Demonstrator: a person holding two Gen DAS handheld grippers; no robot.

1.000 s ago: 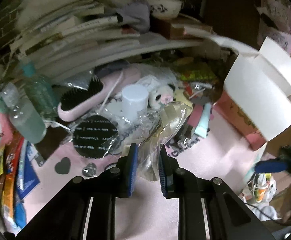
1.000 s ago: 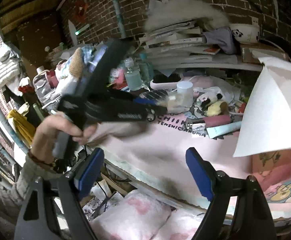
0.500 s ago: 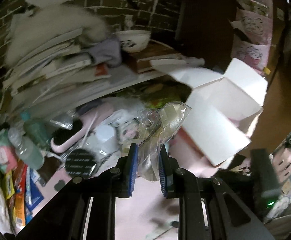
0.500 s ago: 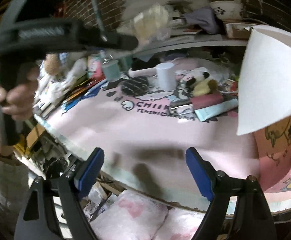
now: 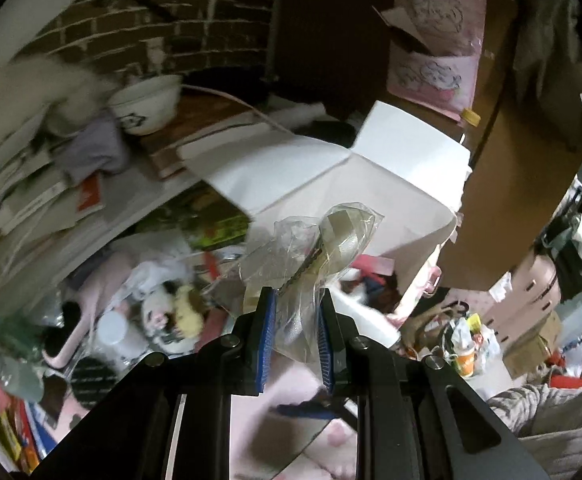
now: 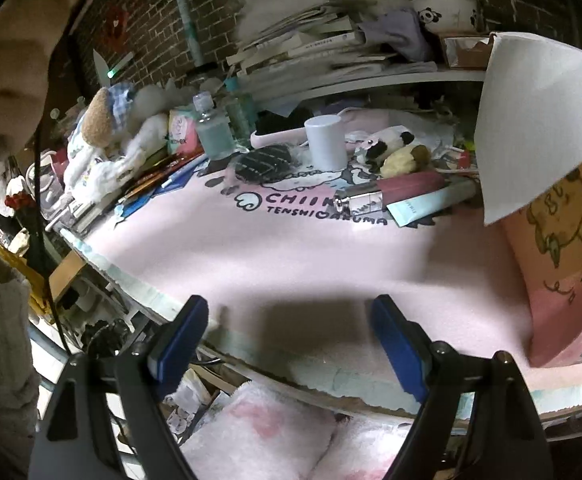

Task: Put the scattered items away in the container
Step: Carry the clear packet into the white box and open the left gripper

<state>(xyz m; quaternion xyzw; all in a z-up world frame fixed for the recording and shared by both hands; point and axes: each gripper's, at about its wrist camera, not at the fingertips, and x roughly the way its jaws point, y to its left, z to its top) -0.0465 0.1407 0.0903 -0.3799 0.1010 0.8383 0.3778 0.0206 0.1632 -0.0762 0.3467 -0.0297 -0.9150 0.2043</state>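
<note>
My left gripper [image 5: 294, 338] is shut on a clear plastic bag [image 5: 311, 256] with a cream ribbon inside, held high over the open pink box [image 5: 419, 280], whose white flaps [image 5: 331, 168] stand up behind it. My right gripper [image 6: 287, 340] is open and empty, low at the near edge of the pink mat [image 6: 291, 256]. On the mat lie a white cup [image 6: 325, 141], a panda plush [image 6: 387, 148], a pink tube [image 6: 387, 192], a teal tube [image 6: 431, 204] and a black round pad [image 6: 263, 165]. The box [image 6: 563, 248] stands at the right.
A shelf [image 6: 351, 80] with stacked books and a panda bowl [image 6: 445, 12] runs along the brick wall. Bottles [image 6: 213, 132], a soft toy [image 6: 99, 120] and pens crowd the mat's left. A pink hairbrush [image 5: 87, 312] lies by the cup. The person's arm [image 6: 15, 60] is at the left.
My left gripper has lifted the bagged ribbon off the table and swung it right, up over the box. My right gripper has stayed open at the table's near edge.
</note>
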